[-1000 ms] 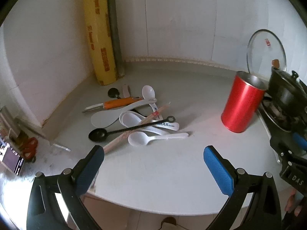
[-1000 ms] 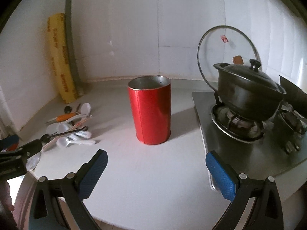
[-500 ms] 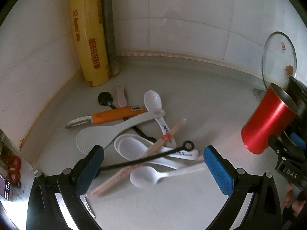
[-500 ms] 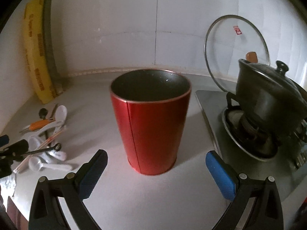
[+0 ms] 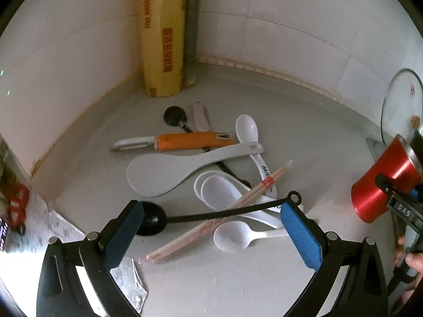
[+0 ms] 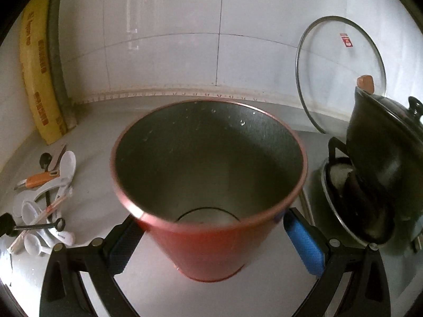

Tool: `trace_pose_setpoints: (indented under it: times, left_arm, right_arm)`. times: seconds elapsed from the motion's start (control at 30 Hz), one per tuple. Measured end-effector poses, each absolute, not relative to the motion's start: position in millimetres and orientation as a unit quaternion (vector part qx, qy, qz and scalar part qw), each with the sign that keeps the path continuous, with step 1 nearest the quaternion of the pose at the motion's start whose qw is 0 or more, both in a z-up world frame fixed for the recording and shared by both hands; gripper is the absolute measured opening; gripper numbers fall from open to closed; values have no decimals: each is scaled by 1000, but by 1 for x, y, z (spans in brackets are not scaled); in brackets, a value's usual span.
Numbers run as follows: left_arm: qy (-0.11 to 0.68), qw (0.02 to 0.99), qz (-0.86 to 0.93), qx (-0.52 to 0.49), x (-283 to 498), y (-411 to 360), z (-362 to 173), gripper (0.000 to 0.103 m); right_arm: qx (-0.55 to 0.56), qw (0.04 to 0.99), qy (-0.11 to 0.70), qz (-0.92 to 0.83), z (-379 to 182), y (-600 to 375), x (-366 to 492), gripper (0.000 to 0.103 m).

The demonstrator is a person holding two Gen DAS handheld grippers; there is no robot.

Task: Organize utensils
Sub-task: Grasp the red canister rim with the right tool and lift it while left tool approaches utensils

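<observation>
The left claw (image 5: 211,227) hangs wide open over the utensil heap on the table (image 5: 304,132), straddling the black ladle (image 5: 211,215); better to close on its thin handle mid-length and lift clear of the chopsticks (image 5: 219,219) lying under it. The right claw (image 6: 208,240), also wide, flanks the red canister (image 6: 208,243) without gripping (steadying it looks sensible). Legible writing: "DAS" on the right gripper's body; a white spoon (image 5: 248,137) shows "MA…".

White tiled walls (image 6: 164,52) meeting in a corner, pale grout strip along the base. Grey bench (image 5: 304,132) below, lit softly from the left. Yellow roll (image 5: 162,34) standing upright in the corner, beside a grey pipe (image 5: 194,26). Steel stove top (image 6: 312,163) at right.
</observation>
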State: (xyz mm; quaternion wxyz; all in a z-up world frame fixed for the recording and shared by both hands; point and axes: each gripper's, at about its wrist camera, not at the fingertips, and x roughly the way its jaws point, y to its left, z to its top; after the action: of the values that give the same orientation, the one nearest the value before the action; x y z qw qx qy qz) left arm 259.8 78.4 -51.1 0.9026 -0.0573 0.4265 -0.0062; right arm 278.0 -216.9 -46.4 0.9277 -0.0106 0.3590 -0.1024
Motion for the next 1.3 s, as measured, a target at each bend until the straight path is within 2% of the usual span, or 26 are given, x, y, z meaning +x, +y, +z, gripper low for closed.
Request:
trace_pose_setpoints:
  times: [0.33, 0.67, 0.93, 1.3]
  left_arm:
    - [412, 900, 40, -136, 249, 99, -50, 103]
    - [410, 899, 49, -145, 240, 93, -47, 103]
    - [421, 888, 79, -164, 229, 105, -51, 103]
    - [432, 867, 95, -228, 228, 135, -65, 103]
  right_arm:
    - [-29, 929, 363, -67, -49, -220, 297, 103]
    - [-25, 938, 344, -41, -50, -226, 294, 103]
    - [-10, 937, 347, -23, -52, -234, 295, 90]
    - [-5, 935, 354, 0, -48, -226, 281, 90]
